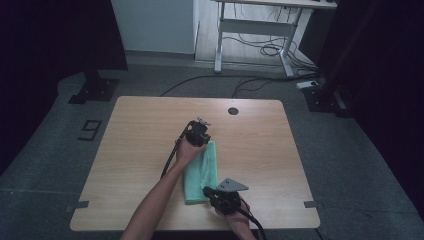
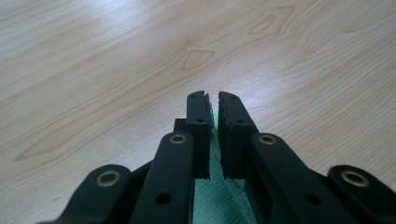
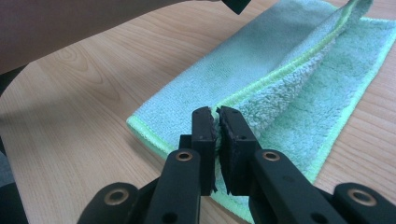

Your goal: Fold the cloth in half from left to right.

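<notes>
A green towel (image 1: 200,172) lies folded near the middle of the wooden surface (image 1: 130,150). The left hand-held gripper (image 2: 212,100) pinches its far edge, jaws nearly closed on the cloth. The right hand-held gripper (image 3: 215,114) clamps a raised fold (lime-trimmed) at the near end.
</notes>
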The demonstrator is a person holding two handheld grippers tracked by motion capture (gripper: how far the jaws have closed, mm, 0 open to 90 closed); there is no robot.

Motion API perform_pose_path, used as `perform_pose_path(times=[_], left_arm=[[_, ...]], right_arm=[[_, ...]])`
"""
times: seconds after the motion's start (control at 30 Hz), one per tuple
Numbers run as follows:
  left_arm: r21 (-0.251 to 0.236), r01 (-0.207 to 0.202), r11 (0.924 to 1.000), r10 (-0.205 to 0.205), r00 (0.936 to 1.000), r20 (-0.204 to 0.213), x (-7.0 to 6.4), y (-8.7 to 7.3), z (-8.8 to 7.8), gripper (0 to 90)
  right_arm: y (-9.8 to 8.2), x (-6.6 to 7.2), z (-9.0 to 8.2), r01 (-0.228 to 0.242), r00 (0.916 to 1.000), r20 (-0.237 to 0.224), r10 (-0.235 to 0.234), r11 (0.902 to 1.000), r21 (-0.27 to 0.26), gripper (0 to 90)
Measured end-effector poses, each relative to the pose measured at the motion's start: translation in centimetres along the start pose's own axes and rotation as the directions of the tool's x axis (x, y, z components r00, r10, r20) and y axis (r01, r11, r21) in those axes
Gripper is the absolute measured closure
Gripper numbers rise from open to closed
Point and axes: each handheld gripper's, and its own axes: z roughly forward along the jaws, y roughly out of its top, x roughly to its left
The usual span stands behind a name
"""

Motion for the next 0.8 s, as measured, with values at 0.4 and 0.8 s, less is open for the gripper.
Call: perform_pose_path(times=[0.4, 0.8], left_arm=[[0.011, -0.003, 0.9999, 0.003, 1.0, 0.002, -0.53, -0.03, 0.9, 83.0], [0.009, -0.001, 1.0, 0.001, 1.0, 0.004, -0.51, -0.04, 0.95, 82.0]], right_arm=[[-0.4, -0.52, -0.19, -0.012, 0.9999, 0.009, 0.012, 0.9998, 0.014, 84.0], [-0.51, -0.68, -0.2, -0.017, 0.9998, 0.01, 0.017, 0.9997, 0.017, 84.0]])
